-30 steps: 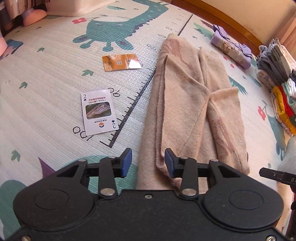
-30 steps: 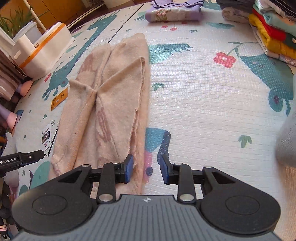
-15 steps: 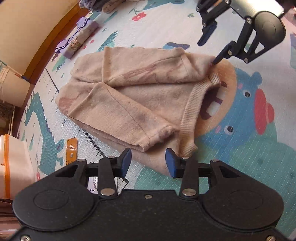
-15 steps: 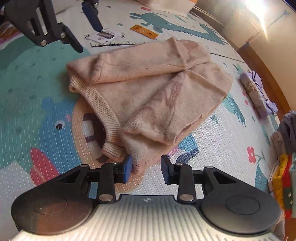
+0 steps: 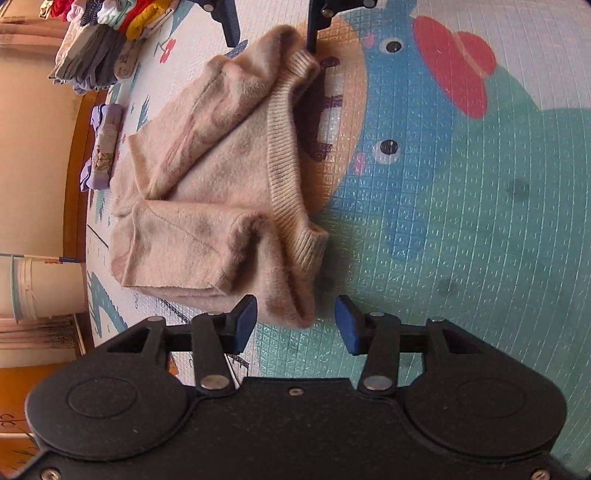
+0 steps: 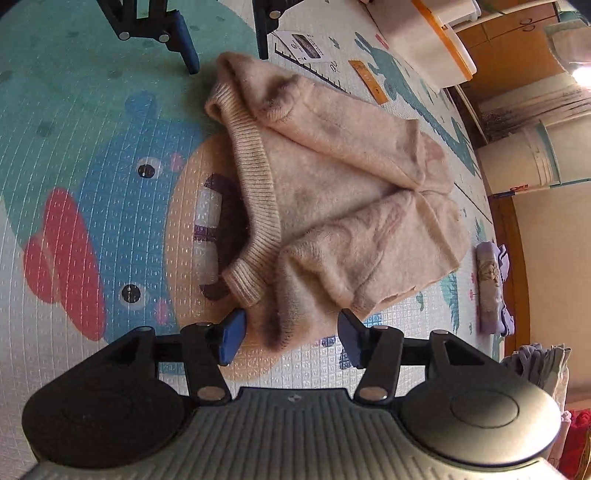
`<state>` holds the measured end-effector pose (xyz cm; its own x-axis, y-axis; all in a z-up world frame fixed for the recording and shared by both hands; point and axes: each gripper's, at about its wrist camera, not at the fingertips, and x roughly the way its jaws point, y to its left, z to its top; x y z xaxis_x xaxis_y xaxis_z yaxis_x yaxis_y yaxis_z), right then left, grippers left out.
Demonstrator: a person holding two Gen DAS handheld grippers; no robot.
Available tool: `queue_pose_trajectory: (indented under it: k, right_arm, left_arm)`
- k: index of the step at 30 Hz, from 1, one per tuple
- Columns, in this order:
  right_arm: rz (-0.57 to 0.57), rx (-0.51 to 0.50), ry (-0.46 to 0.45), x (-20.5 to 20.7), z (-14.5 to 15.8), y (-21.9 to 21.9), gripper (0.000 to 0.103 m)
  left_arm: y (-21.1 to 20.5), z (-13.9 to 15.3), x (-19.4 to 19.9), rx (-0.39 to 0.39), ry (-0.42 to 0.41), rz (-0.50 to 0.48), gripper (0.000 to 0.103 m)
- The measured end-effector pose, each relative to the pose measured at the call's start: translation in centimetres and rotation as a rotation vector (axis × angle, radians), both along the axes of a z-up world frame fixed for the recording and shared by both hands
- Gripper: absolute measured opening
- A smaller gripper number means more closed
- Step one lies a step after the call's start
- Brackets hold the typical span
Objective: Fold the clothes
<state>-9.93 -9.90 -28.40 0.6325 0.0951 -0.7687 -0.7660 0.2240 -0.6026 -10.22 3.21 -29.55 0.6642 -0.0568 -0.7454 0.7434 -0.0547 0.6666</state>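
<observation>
— Where do we stand with the tongs?

— Our left gripper (image 5: 295,320) is spread wide, one corner of the beige sweater (image 5: 207,177) lying between its blue pads (image 5: 245,319), nothing pinched. Our right gripper (image 6: 291,335) gapes the same way around the opposite corner.

— And the sweater?

— Flat on the play mat (image 5: 461,221), sleeves folded in, ribbed hem (image 6: 255,177) facing the cartoon face. We have open mat on that side; a folded purple garment (image 6: 491,288) and a stack of clothes (image 5: 107,33) sit towards the mat's far edge.

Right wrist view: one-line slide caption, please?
Open right gripper straddling a beige sweater corner on the play mat.
</observation>
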Motion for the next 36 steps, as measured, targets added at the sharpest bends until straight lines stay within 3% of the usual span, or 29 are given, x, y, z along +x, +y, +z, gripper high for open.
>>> queue_pose_trajectory:
  k: [2,4,7,13,19,22,25,32,36]
  right_arm:
    - [-0.006,0.007,-0.009,0.0,-0.1,0.0,0.054]
    - [-0.017,0.019,-0.018,0.1,0.0,0.0,0.054]
    - [-0.034,0.031,-0.049,0.2,0.0,-0.2,0.048]
    - [-0.016,0.013,-0.058,-0.3,-0.5,-0.2,0.044]
    - [0.049,-0.02,-0.084,-1.4,-1.0,0.1,0.045]
    - [-0.014,0.037,0.009,0.0,-0.2,0.3,0.031]
    - [-0.036,0.052,0.069,0.9,0.3,0.4,0.026]
    - [-0.124,0.114,0.25,2.8,2.7,0.3,0.016]
    - [-0.106,0.117,0.366,2.5,4.7,-0.3,0.016]
  left_arm:
    - [0.1,-0.5,-0.3,0.004,-0.05,-0.028,0.061]
    - [0.1,-0.4,0.0,-0.016,-0.085,-0.021,0.065]
    - [-0.2,0.1,0.8,-0.041,-0.145,0.005,0.064]
    - [-0.2,-0.5,0.7,-0.061,-0.121,-0.009,0.058]
    - [-0.5,-0.9,0.4,-0.072,-0.145,0.017,0.06]
    - [-1.1,-0.7,1.3,-0.092,-0.126,0.062,0.054]
    - [-1.6,-1.1,1.2,-0.059,-0.075,0.059,0.023]
    - [-2.6,1.0,2.1,-0.048,0.018,0.117,0.016]
    - [-2.6,4.1,1.4,-0.083,0.173,0.114,0.015]
